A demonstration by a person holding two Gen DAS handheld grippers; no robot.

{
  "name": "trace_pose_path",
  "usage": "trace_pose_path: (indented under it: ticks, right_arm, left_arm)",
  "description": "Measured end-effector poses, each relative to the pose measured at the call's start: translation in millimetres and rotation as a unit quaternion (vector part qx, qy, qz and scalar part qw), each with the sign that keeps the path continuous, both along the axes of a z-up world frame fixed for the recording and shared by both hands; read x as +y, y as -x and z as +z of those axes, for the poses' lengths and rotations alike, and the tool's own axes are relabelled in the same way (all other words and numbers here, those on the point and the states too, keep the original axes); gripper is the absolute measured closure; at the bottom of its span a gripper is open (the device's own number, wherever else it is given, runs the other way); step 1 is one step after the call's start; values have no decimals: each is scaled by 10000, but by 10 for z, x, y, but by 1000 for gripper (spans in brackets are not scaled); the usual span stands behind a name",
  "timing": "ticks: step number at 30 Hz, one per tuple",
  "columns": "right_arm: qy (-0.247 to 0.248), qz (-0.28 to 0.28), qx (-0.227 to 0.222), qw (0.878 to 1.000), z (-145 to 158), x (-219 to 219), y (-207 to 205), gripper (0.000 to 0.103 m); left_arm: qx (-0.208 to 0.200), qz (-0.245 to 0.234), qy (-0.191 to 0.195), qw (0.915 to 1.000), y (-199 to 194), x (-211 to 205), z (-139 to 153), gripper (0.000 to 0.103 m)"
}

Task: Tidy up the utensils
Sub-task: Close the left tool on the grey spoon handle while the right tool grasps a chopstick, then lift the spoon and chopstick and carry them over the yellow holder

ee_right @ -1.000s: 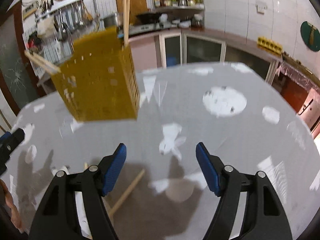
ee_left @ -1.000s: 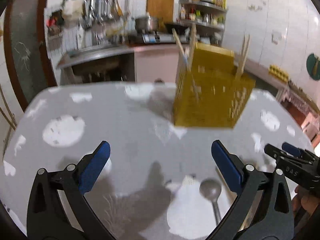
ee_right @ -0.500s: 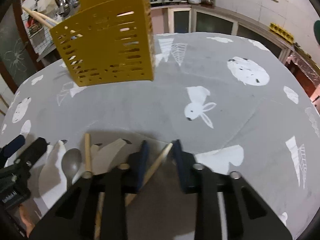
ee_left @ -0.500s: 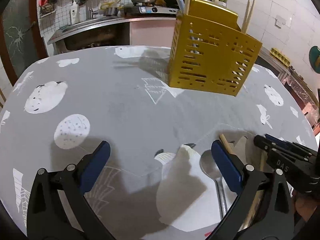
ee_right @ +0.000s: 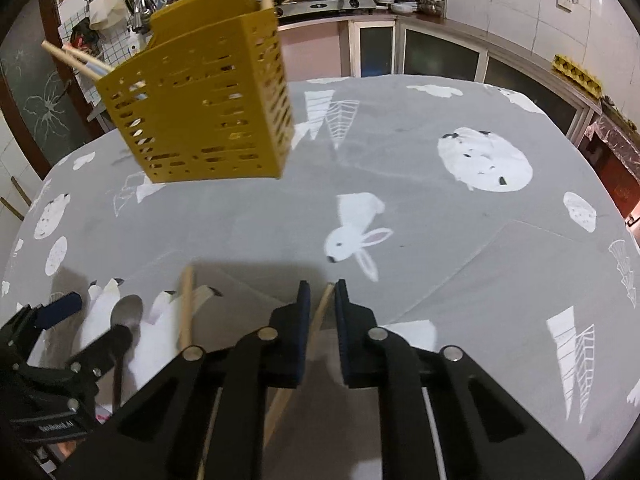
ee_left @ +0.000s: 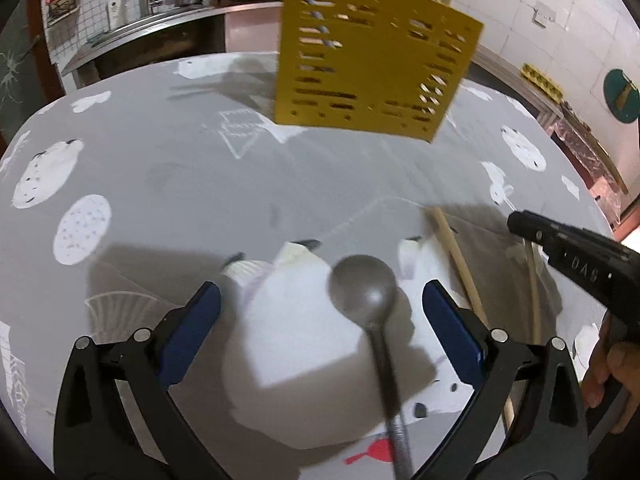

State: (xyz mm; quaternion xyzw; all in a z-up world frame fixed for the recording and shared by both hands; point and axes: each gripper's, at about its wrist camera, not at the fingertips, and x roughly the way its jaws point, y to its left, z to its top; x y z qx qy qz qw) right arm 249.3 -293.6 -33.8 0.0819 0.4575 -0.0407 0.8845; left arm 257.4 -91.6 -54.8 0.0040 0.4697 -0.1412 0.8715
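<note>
A yellow slotted utensil holder stands at the far side of the table, with chopsticks in it; it also shows in the right wrist view. A metal spoon lies on the cloth between the open jaws of my left gripper. My right gripper is shut on a wooden chopstick that lies on the table. A second chopstick lies to its left, and shows in the left wrist view. The right gripper's body shows at the right of the left wrist view.
The table carries a grey cloth with white animal prints. A kitchen counter with a stove and shelves runs behind. The table's edge curves off at the right.
Both grippers have come down and forward towards the utensils. My right gripper has closed from wide open onto the chopstick. The spoon now lies between the left jaws.
</note>
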Motion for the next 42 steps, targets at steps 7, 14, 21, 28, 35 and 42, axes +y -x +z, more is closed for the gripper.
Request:
trace_pose_path:
  ticks: [7, 14, 21, 28, 35, 42]
  right_arm:
    - [-80, -27, 8, 10000, -93, -32, 11, 90]
    - [-120, -47, -91, 9999, -86, -4, 12, 91]
    - [-149, -30, -166, 9997, -76, 63, 7, 92]
    - [-165, 2, -371, 9992, 45, 94, 38, 94]
    - [-213, -4, -689, 9974, 275, 105, 89, 95]
    - [-254, -41, -1204, 9924, 607, 120, 179, 96]
  left_arm:
    - [73, -7, -138, 9999, -51, -148, -7, 18]
    - [75, 0, -269, 9996, -70, -220, 32, 58]
    - [109, -31, -147, 9998, -84, -223, 45, 68]
    - [-24, -18, -43, 10000, -70, -166, 113, 68]
    - [-460, -5, -64, 9989, 5, -71, 366, 68]
    - [-1107, 13, -72, 9938, 132, 32, 684, 68]
